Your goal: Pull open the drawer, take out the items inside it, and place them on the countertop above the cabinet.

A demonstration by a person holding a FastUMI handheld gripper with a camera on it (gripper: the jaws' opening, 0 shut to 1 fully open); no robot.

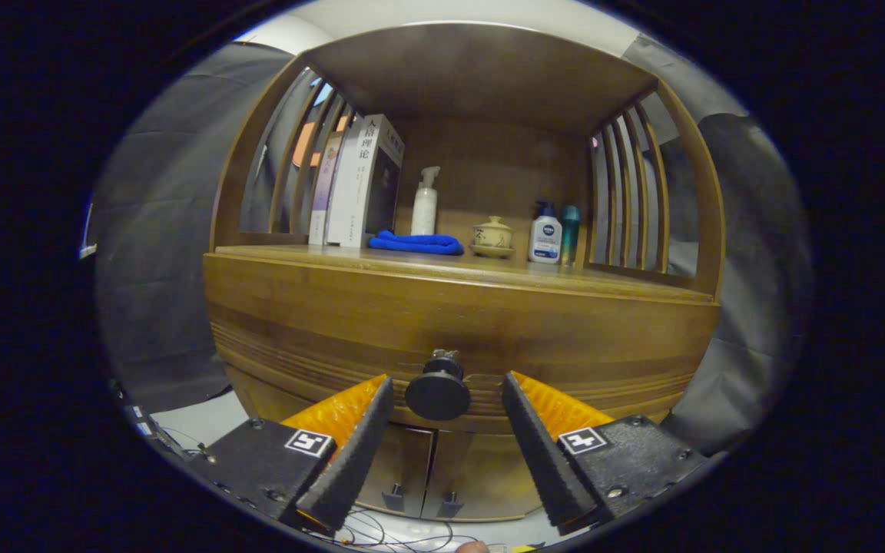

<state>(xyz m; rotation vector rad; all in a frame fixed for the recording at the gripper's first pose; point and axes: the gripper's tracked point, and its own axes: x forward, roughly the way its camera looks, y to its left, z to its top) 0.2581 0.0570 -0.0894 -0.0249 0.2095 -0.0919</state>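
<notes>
A wooden cabinet stands in front of me with its drawer front (pixel 458 322) closed. A round dark knob (pixel 438 392) sticks out of the drawer's middle. My gripper (pixel 446 388) is open, and the knob sits between its two fingertips without either finger touching it. The countertop (pixel 381 259) runs above the drawer as a wooden shelf. The drawer's contents are hidden.
On the countertop stand books (pixel 358 180) at the left, a folded blue cloth (pixel 416 243), a white pump bottle (pixel 425 203), a lidded cup on a saucer (pixel 492 235) and two small bottles (pixel 554 234). Slatted sides and a roof enclose the shelf. Cabinet doors (pixel 442 476) lie below.
</notes>
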